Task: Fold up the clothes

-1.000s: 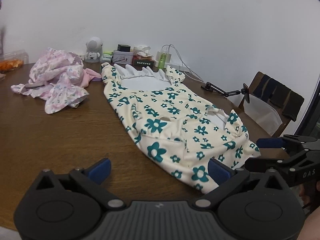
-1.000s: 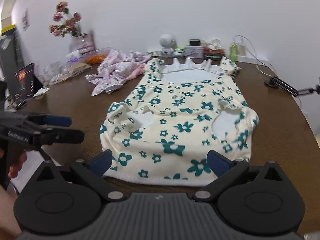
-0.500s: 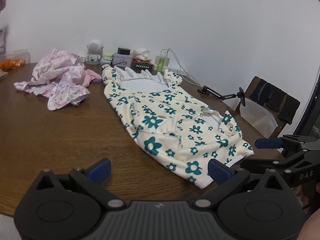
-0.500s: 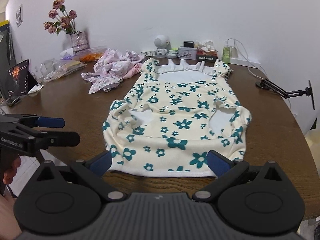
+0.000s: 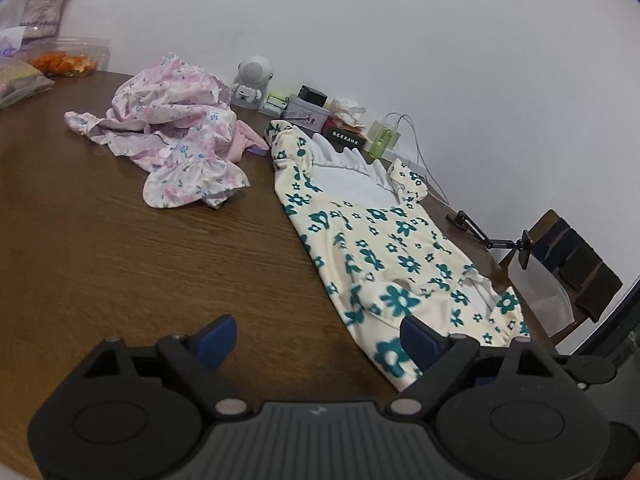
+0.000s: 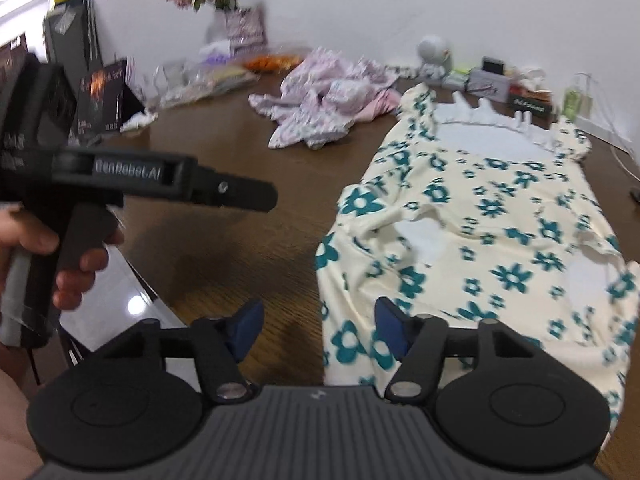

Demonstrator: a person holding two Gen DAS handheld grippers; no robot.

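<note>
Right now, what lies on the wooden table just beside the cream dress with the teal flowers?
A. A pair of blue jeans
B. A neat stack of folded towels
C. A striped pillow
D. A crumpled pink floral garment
D: a crumpled pink floral garment lies in a heap on the wooden table, beside the spread-out cream dress with teal flowers; it also shows in the right wrist view.

We are in a lived-in room of a home, at a round wooden table [image 5: 120, 264] against a plain white wall [image 5: 400, 40]. We see a vase of dried flowers [image 6: 236, 20], a small white robot figurine [image 5: 252, 84], a tub of orange snacks [image 5: 68, 62], little boxes and a charging cable [image 5: 416, 148], a wooden chair [image 5: 576, 268], and loose floral clothes [image 5: 180, 140].
</note>
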